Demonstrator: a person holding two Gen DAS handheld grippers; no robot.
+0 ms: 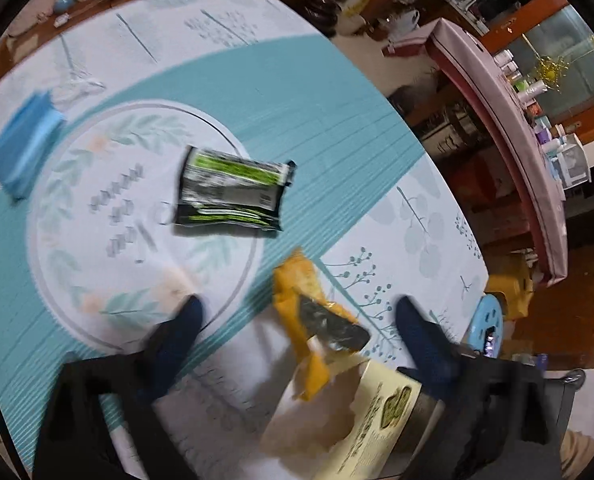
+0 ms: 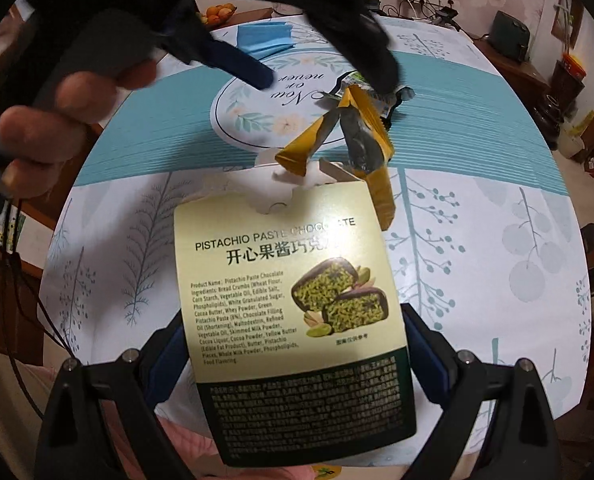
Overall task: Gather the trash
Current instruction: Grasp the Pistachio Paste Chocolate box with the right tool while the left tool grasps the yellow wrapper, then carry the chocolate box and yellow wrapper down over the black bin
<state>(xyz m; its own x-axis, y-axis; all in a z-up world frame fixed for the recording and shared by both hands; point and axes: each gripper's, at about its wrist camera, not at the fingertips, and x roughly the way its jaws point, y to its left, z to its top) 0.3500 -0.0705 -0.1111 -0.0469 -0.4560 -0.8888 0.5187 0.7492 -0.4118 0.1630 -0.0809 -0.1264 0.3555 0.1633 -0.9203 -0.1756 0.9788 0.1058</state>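
- The cream-and-dark-green cardboard pistachio chocolate box [image 2: 293,312] is pinched between the fingers of the right gripper [image 2: 293,344] and held above the table [image 2: 497,208] with its torn open end forward.
- The crumpled yellow foil wrapper [image 1: 317,320] sticks out of that open end. Only part of it is judged to be inside, so it could slide out if the box is tipped.
- The left gripper [image 1: 297,312] has its fingers spread on either side of the yellow wrapper, with no pad seen touching it. If they are closed off-centre, the wrapper could be pulled out instead of pushed in.
- A hard push on the wrapper could twist the light box in the right fingers, since only its lower part is clamped.
- The left-wrist view is blurred, so the gap between pads and wrapper cannot be judged finely.
- The black-and-green plastic snack packet [image 1: 233,188] lies flat on the table beyond the box, and the folded blue face mask [image 1: 25,140] lies well apart at the far side. Both are judged still to be collected, and thin flat items may slip from the fingers.
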